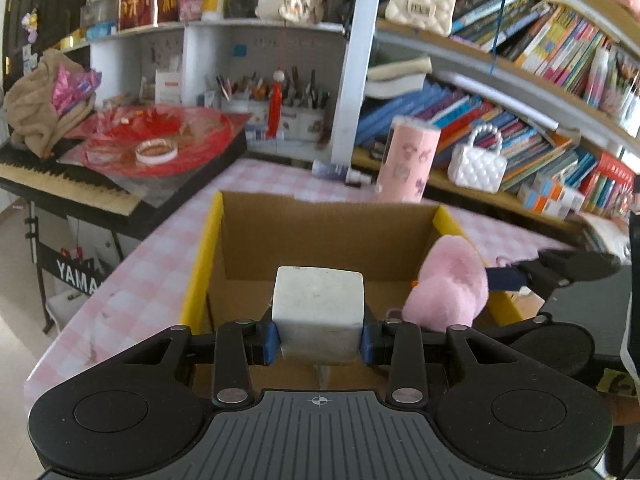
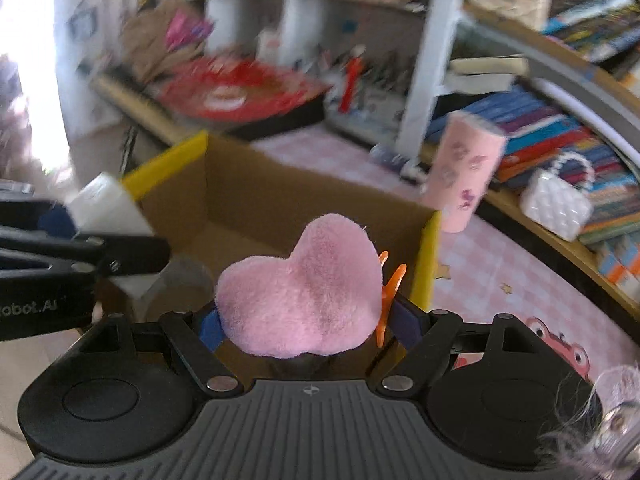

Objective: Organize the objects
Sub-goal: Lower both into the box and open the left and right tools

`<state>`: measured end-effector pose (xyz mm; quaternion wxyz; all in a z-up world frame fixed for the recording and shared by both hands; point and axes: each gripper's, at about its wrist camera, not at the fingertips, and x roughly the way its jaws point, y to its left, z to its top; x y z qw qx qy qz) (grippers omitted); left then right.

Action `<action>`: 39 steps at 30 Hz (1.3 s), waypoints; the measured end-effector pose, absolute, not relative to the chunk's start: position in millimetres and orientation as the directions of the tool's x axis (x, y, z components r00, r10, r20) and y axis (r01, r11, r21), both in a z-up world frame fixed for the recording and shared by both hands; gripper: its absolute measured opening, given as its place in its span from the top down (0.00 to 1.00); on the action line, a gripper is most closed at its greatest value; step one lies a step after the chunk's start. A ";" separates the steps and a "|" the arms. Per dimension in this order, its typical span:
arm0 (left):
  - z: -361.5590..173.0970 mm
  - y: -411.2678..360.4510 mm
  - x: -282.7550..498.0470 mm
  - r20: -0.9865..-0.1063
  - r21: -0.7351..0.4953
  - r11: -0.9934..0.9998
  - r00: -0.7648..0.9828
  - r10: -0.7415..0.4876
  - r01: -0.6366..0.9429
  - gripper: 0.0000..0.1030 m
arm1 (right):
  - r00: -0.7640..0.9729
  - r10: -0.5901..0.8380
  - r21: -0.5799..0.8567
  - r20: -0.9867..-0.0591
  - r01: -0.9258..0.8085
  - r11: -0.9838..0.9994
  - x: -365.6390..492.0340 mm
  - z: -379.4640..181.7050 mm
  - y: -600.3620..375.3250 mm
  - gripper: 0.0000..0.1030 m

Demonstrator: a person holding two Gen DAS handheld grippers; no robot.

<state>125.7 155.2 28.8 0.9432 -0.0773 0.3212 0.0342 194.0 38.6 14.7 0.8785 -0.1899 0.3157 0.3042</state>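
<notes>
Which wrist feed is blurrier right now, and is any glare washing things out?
Right wrist view: shelves smeared by motion blur, strong white glare at upper left; the pink plush stays fairly sharp. Left wrist view: mostly crisp, white block clear, only fisheye bending of the shelves.

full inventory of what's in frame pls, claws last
white block: 1, white, clamped in the left claw over the box
plush heart: 1, pink, with an orange clip, clamped in the right claw over the box
cardboard box: 1, brown with yellow edges, open, on the table
table: 1, pink-and-white check
pink tube: 1, upright behind the box
white handbag: 1, on the low shelf
left claw: shut on block
right claw: shut on heart
</notes>
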 end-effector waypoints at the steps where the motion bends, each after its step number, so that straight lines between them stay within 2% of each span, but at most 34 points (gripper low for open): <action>1: 26.0 154.5 129.0 -0.621 -0.119 0.986 0.783 0.017 -0.116 0.66 | 0.599 0.413 -0.157 -0.686 -0.676 0.720 197.3 11.1 41.3 0.23; 8: 8.3 151.7 148.6 -0.675 -0.094 0.987 0.737 0.035 -0.133 0.66 | 0.508 0.394 -0.194 -0.766 -0.767 0.612 214.7 -5.0 58.1 0.23; 15: -0.9 154.0 158.9 -0.706 -0.089 0.984 0.707 0.048 -0.156 0.66 | 0.413 0.372 -0.152 -0.831 -0.813 0.563 224.6 -10.8 65.5 0.22; 21: -9.4 158.8 162.7 -0.733 -0.092 0.977 0.677 0.063 -0.191 0.66 | 0.413 0.364 -0.160 -0.835 -0.815 0.557 224.8 -11.4 67.9 0.22; 34: -11.7 159.0 162.9 -0.735 -0.090 0.971 0.673 0.085 -0.220 0.65 | 0.414 0.367 -0.160 -0.833 -0.815 0.556 224.7 -11.3 67.7 0.22; 39: -6.2 159.4 156.0 -0.719 -0.106 0.969 0.690 0.080 -0.223 0.60 | 0.420 0.368 -0.161 -0.830 -0.811 0.562 226.5 -10.4 67.8 0.22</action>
